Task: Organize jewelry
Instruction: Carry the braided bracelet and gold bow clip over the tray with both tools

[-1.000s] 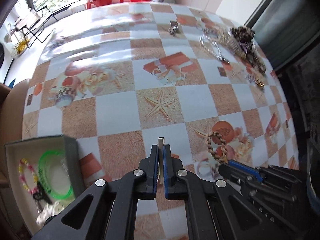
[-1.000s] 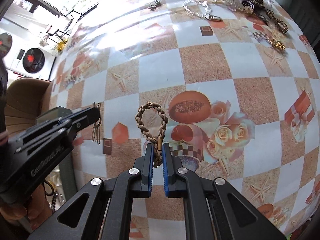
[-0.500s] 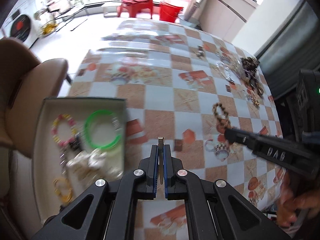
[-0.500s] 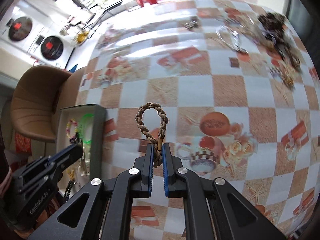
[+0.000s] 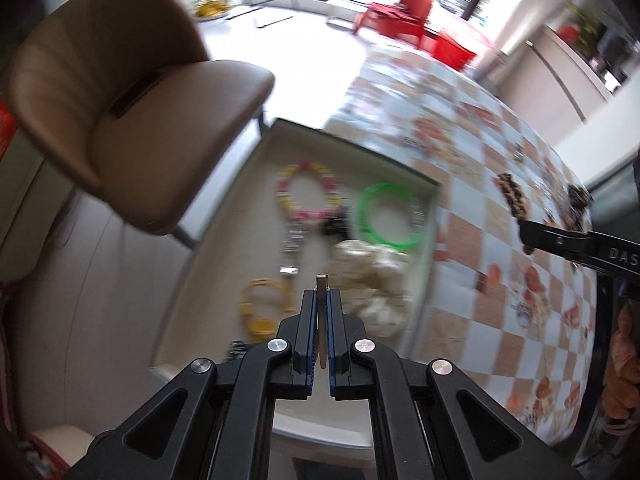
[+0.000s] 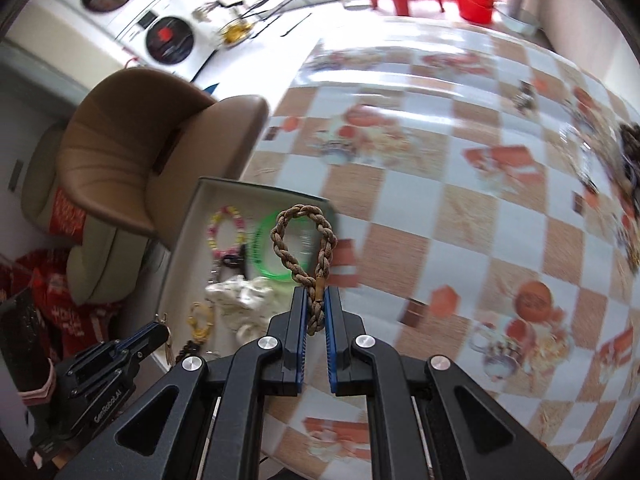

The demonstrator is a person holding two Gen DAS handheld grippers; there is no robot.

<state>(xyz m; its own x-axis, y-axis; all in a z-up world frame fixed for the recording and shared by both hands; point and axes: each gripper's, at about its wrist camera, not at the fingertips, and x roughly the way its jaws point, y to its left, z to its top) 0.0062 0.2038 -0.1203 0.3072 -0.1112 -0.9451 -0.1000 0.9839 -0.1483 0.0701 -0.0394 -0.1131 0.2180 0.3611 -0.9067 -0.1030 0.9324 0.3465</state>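
The shallow grey box (image 5: 434, 216) already holds several bracelets. The left claw (image 5: 321, 300) pinches a thin metal clip (image 5: 321, 282), the right claw (image 6: 316, 308) a brown braided cord loop (image 6: 304, 240); more jewelry (image 6: 632, 148) waits across the checkered surface (image 6: 440, 208).

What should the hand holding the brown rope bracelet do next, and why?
Probably carry it a bit further left and lower it over the tray. The right gripper is shut on the braided brown bracelet, held above the table by the tray's edge. The tray already holds the green bangle and the beaded bracelet, so it likely belongs there too.
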